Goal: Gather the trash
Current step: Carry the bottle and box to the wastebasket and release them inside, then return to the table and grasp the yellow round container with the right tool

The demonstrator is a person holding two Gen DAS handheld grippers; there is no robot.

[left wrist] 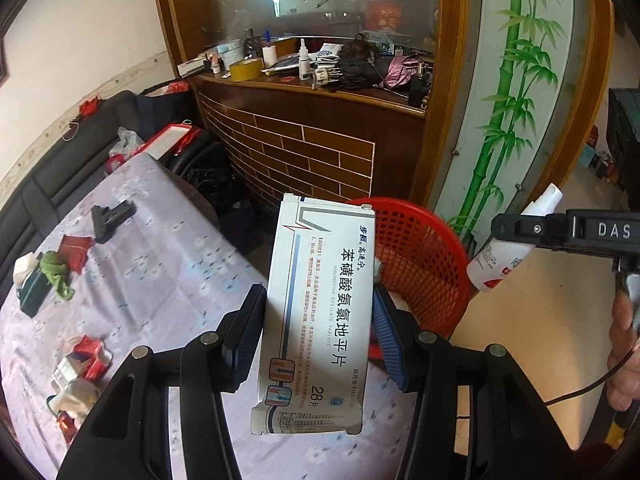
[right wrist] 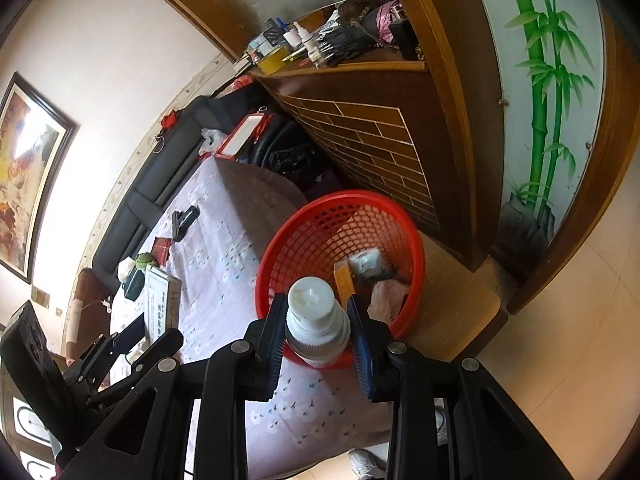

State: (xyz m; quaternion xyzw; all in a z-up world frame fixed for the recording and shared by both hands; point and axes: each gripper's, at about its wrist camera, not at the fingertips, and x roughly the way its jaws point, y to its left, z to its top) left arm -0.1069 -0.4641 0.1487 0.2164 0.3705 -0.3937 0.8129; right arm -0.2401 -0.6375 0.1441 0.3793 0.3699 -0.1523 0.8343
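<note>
Bottle (right wrist: 318, 326) clamped in right tongs (right wrist: 319, 338), pill box (left wrist: 316, 316) pinched in left tongs (left wrist: 318, 330) — red basket (right wrist: 400, 216) just ahead; carry each over the rim — then release.

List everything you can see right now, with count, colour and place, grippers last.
medicine box: 1, white and blue, held in left gripper
spray bottle: 1, white, held in right gripper by the basket
basket: 1, red mesh, beside table, some trash inside
table: 1, pale floral cloth
black clip: 1, on table
red packet: 1, on table
crumpled wrappers: several, red and white, table's near edge
left gripper: shut on box
right gripper: shut on bottle
</note>
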